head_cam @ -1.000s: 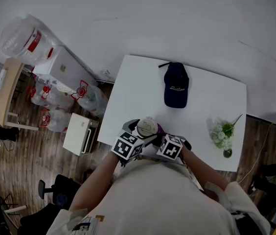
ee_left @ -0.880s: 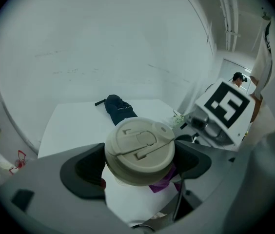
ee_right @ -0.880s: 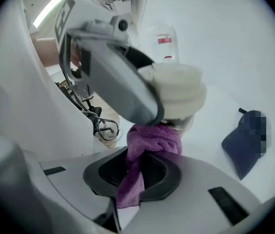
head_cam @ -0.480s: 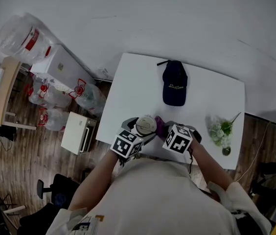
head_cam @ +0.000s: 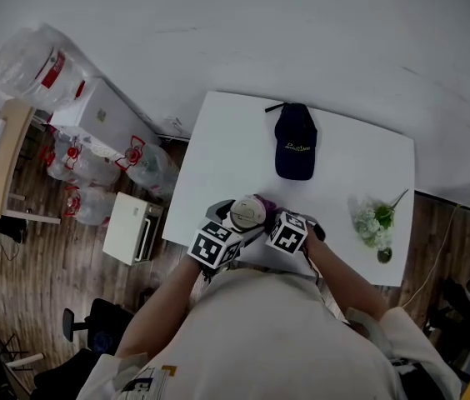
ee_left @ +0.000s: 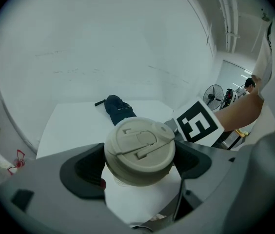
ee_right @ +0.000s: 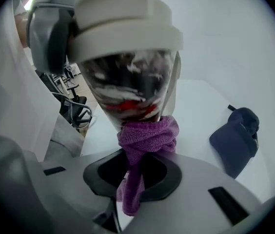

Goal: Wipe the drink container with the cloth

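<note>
The drink container (head_cam: 248, 213) is a clear cup with a beige lid (ee_left: 139, 146), held above the near edge of the white table (head_cam: 235, 144). My left gripper (ee_left: 140, 167) is shut on the container, one jaw on each side of it just under the lid. In the right gripper view the cup (ee_right: 130, 89) fills the upper frame, its wall showing dark and red. My right gripper (ee_right: 133, 172) is shut on a purple cloth (ee_right: 145, 140), which is bunched up and pressed against the cup's lower wall. The cloth (head_cam: 266, 207) peeks out beside the lid in the head view.
A dark blue cap (head_cam: 293, 142) lies at the table's far side. A small vase of white flowers (head_cam: 374, 226) stands near the right edge. Left of the table are a white box (head_cam: 133, 227), water jugs (head_cam: 31, 63) and wooden flooring.
My right gripper swung out to the right half a second ago and has come back in against the cup with the cloth. The left gripper and cup stayed put.
</note>
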Available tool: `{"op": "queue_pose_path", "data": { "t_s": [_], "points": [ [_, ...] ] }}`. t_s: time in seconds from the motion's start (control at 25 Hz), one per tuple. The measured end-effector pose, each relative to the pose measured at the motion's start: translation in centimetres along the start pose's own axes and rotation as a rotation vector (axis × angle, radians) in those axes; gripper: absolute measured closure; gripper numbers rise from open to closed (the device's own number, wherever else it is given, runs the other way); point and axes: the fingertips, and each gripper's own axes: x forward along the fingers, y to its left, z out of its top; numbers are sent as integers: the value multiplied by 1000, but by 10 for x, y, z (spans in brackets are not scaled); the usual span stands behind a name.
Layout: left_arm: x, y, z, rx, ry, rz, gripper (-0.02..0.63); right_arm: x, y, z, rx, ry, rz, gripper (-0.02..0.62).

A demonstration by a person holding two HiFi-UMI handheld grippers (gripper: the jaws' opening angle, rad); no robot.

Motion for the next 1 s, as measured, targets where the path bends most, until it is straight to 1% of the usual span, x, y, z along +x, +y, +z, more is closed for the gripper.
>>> {"op": "queue_pose_path", "data": {
  "t_s": [0.12,0.24,0.36,0.44,0.56,0.64,0.76,0.84,0.92,1.0],
  "points": [
    [1,0,0,-6,-4,-8,184,10,2,-5,51,-44,-2,511],
    [0,-1,0,-8,-15,-10,184,2,5,-5,97,-82,-7,511],
    [-1,0,1,-9,-23,-5,184,-23,2,6,157,-143,-26,511],
    [-2,0,1,-18,-24,3,186,-46,-5,15,195,-198,-55,511],
    [-9,-2,-1,-14,-22,-10,186,-85,-16,33,216,-268,-100,511],
    [-19,-4,3,-20,-56,-28,187,-109,-23,42,228,-300,-125,511],
    [-35,-4,16,-89,-136,-45,188,-145,-30,54,253,-363,-156,511],
    [-45,-3,25,-116,-174,-53,189,-163,-31,65,263,-402,-175,511],
    [-52,-2,31,-105,-191,-54,189,-177,-30,77,261,-426,-188,511],
    [-60,-5,39,-81,-212,-52,189,-188,-26,87,236,-426,-200,511]
  ]
}}
